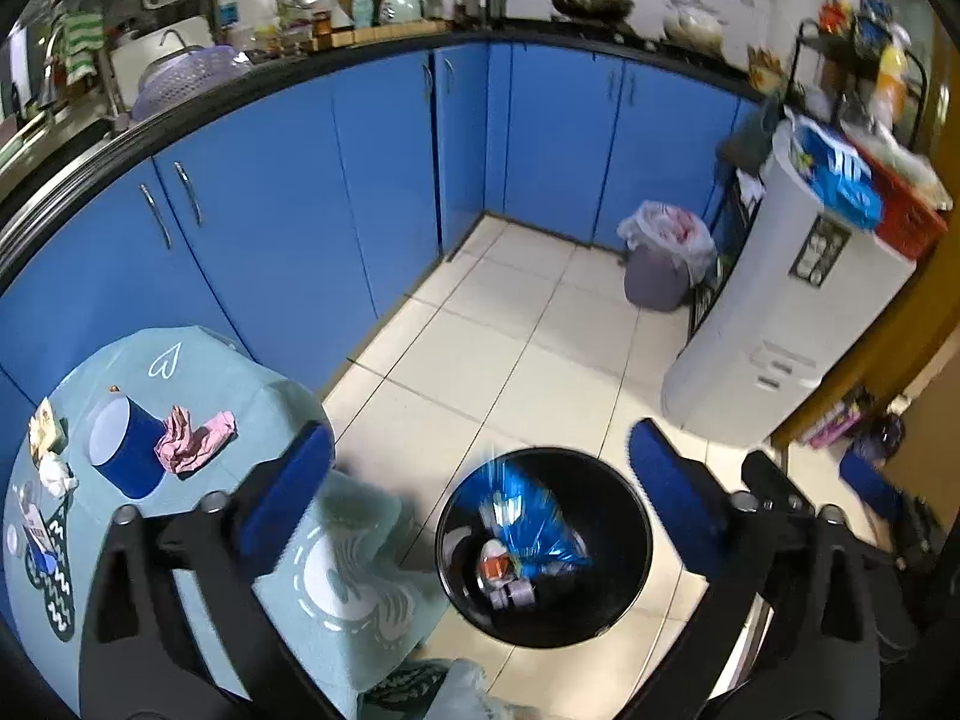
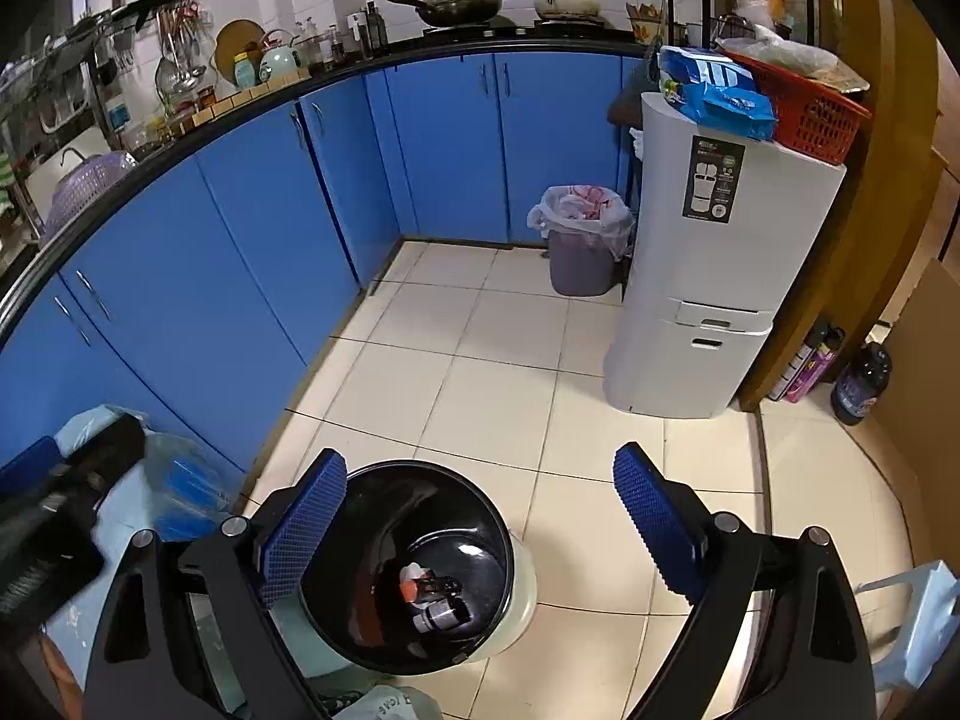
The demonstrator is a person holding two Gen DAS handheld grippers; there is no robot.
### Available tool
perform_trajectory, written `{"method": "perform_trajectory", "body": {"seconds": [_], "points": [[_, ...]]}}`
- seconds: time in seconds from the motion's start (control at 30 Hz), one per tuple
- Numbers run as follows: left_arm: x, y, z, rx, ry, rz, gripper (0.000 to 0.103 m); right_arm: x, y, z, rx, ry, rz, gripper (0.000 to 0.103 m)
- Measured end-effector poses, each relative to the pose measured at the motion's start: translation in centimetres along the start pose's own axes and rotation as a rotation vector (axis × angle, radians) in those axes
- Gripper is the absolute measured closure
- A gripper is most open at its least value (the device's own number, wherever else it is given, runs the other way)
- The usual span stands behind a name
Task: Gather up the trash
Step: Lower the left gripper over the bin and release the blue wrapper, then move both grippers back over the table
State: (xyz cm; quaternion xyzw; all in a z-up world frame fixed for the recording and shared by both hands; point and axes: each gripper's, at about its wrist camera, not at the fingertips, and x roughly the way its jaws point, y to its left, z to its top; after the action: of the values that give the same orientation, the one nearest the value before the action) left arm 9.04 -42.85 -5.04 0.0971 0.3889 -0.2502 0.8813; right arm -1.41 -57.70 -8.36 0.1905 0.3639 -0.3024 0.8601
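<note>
My left gripper is open and hangs over a black bin on the tiled floor. A shiny blue foil wrapper, blurred, is at the bin's mouth between the fingers, and neither pad touches it. Small bottles and scraps lie at the bottom. On the teal-clothed table to the left lie a crumpled pink paper, a white tissue wad and a blue cylinder. My right gripper is open and empty above the same bin.
Blue cabinets run along the left and back. A grey bin with a white bag stands in the corner beside a tall white appliance. Bottles stand on the floor at the right. Pale floor tiles lie beyond the black bin.
</note>
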Motion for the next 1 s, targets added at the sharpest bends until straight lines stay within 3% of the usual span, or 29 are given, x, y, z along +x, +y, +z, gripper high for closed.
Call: {"method": "perform_trajectory", "body": {"seconds": [0.5, 1.0], "points": [[-0.3, 3.4, -0.3, -0.081, 0.004, 0.084, 0.004, -0.6, 1.2, 0.2, 0.000, -0.010, 0.001, 0.015], [-2.5, 8.6, -1.2, -0.149, -0.028, 0.141, 0.004, -2.5, 6.4, -0.2, -0.085, -0.038, 0.040, 0.015]]}}
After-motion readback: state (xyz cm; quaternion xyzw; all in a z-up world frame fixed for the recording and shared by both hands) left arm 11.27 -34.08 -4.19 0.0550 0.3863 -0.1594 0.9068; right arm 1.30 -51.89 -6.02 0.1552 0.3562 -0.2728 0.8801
